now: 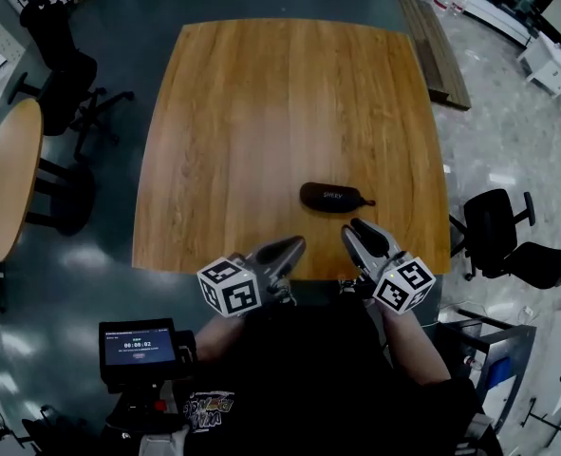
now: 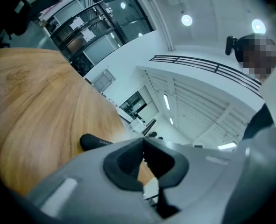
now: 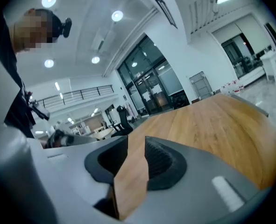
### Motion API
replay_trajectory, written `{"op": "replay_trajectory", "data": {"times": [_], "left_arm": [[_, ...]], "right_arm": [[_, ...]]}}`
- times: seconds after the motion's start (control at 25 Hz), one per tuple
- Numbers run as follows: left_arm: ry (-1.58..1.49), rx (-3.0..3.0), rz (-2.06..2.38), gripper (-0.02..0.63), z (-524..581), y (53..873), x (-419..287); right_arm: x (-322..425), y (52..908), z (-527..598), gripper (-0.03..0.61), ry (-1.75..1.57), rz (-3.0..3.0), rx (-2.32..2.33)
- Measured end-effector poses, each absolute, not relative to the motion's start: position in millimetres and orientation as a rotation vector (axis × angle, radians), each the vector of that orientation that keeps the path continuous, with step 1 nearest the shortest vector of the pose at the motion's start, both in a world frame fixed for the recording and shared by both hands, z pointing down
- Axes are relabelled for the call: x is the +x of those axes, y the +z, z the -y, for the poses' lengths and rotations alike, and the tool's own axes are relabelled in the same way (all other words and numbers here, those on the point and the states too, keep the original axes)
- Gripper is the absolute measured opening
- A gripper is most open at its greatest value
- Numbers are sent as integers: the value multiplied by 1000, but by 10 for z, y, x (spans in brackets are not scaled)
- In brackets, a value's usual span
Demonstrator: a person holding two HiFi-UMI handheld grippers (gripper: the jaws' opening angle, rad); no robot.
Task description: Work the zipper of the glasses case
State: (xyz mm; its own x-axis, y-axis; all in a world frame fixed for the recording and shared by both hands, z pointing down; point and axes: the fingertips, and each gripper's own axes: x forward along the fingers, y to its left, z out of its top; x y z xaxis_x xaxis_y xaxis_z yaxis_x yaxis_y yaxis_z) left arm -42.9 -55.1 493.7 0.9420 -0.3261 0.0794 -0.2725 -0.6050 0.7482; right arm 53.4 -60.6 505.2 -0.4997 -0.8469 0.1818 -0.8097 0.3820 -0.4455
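A black glasses case [image 1: 334, 197] lies on the wooden table [image 1: 289, 112] near its front edge, its zipper pull pointing right. Both grippers hover at the table's front edge, short of the case and apart from it. My left gripper [image 1: 289, 251] has its jaws shut with nothing between them; the case [image 2: 95, 142] shows just past its left jaw. My right gripper [image 1: 368, 236] stands open by a narrow gap, and only bare table shows between its pads [image 3: 161, 161].
Black office chairs [image 1: 503, 231] stand right of the table and another chair [image 1: 66, 88] stands at the far left. A round wooden table [image 1: 9, 179] sits at the left. A handheld screen [image 1: 138, 348] shows near my body.
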Motion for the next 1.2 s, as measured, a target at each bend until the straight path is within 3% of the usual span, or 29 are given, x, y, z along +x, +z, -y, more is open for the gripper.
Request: {"op": "replay_trajectory", "data": {"times": [0.28,0.56,0.76,0.92,1.04,1.2], "left_arm": [[-130,2194,530,3,760,5016,-437],[-148,2163,704,3,880,4949,-518],[-146,2119,797,3,837,5018,-465],[-139,2099,828,3,827,5073,-527],[-139,2093,833,3,817,5064,-526],[-120,2113,813,3,868,5051,-531]], "right_arm": [[764,6119,1090,178,-547,-3257,-1586],[663,6634,1382,321,-419,-3790,-1133],[667,6876,1371,347,-227,-4012,-821],[516,7048,1440,367,-376,-4055,-642],[502,7124,1417,345,-388,-4117,-520],[441,6963,1453,337,-124,-4113,-500]]}}
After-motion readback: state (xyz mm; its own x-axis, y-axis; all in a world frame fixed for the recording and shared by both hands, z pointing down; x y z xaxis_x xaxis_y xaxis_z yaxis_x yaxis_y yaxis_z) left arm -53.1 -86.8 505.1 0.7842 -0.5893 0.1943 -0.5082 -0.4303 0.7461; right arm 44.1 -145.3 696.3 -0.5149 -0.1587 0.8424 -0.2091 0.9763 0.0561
